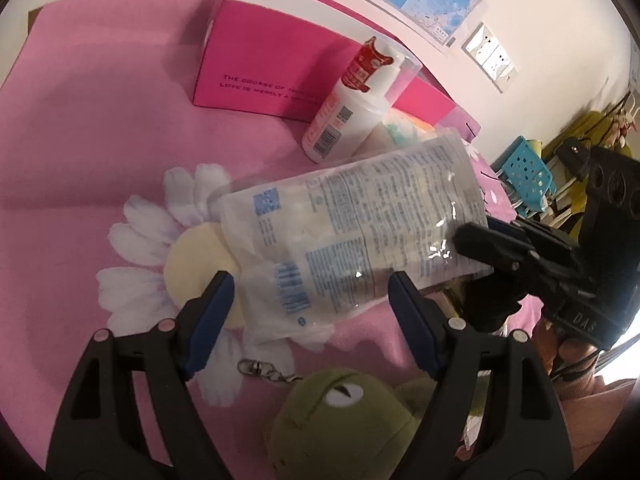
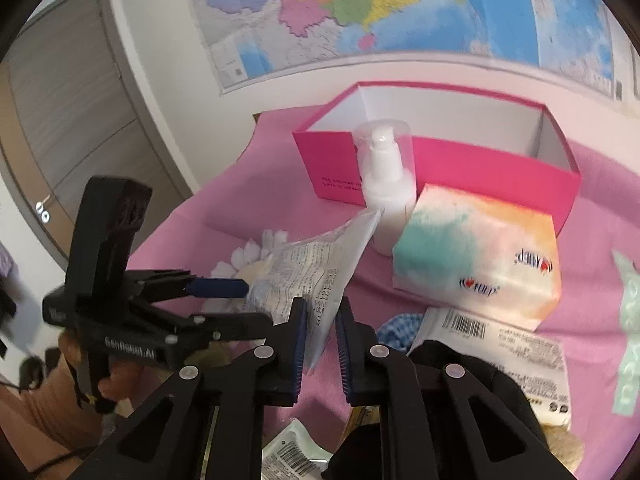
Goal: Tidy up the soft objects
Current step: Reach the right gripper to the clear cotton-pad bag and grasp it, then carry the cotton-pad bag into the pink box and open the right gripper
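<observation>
The room is bright with soft, even light. The pink box (image 1: 256,60) throws a dark shadow on the pink cloth (image 1: 80,128). Little shiny spots sit on the plastic bag (image 1: 360,232). Both pictures bend at the edges, with dark corners. The wall map (image 2: 400,12) looks blurry.

Between my right claw's (image 2: 321,326) ribbed blue pads (image 2: 299,322) hangs a glossy, crinkled clear plastic pouch (image 2: 316,276). Beyond it the cloth (image 2: 224,208) looks fuzzy and matt (like fleece), the box (image 2: 472,168) smooth card, the bottle (image 2: 390,196) shiny plastic.
</observation>
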Tool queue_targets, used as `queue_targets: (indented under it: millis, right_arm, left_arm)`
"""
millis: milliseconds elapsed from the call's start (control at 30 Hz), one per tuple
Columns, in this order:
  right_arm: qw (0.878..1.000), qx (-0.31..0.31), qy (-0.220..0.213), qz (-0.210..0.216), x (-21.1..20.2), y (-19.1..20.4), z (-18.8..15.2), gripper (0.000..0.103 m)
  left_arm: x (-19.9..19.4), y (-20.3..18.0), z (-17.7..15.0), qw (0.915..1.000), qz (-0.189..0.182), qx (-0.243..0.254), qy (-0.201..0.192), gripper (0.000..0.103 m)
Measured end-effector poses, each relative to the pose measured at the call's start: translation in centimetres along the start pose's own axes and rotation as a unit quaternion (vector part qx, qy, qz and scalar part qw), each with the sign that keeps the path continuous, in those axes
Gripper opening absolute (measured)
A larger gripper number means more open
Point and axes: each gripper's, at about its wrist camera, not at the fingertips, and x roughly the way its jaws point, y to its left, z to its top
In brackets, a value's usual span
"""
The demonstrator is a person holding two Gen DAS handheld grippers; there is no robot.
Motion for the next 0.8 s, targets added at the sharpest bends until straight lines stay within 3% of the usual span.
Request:
queue_targets:
  millis: [133,300,433,633,800]
  right_arm:
    - [1.000,-0.011,-0.005,0.001,-0.1,-0.3,0.1,0.012]
    - [1.000,-0.024,0.001,-0.004,0.3,-0.3,0.2,0.012]
    - [1.000,-0.024,0.005,0.001,0.2,-0.3,0.2,0.013]
    - [1.000,-0.022,-0.002,0.008,-0.3,-0.3,0.7,0.012]
    - [1.000,-0.012,-0.005,-0.004,-0.9,-1.8,0.5,0.011]
  left_arm:
    - [0.7,-0.2,0.5,0.9995,-0.028,0.009,0.010,0.080]
    - [1.1,-0.5,1.0,0.9992,-0.034,0.014,0.015,0.080]
    - [-0.1,-1.6,1.5,0.9963,-0.084,0.019,-0.006,0.078]
    - [-1.1,-2.1,1.5,0.9979,-0.049,0.036,-0.024,0.078]
    - [0.2,-0.3,1.9,0.9995,-0.029,0.012,-0.002,0.078]
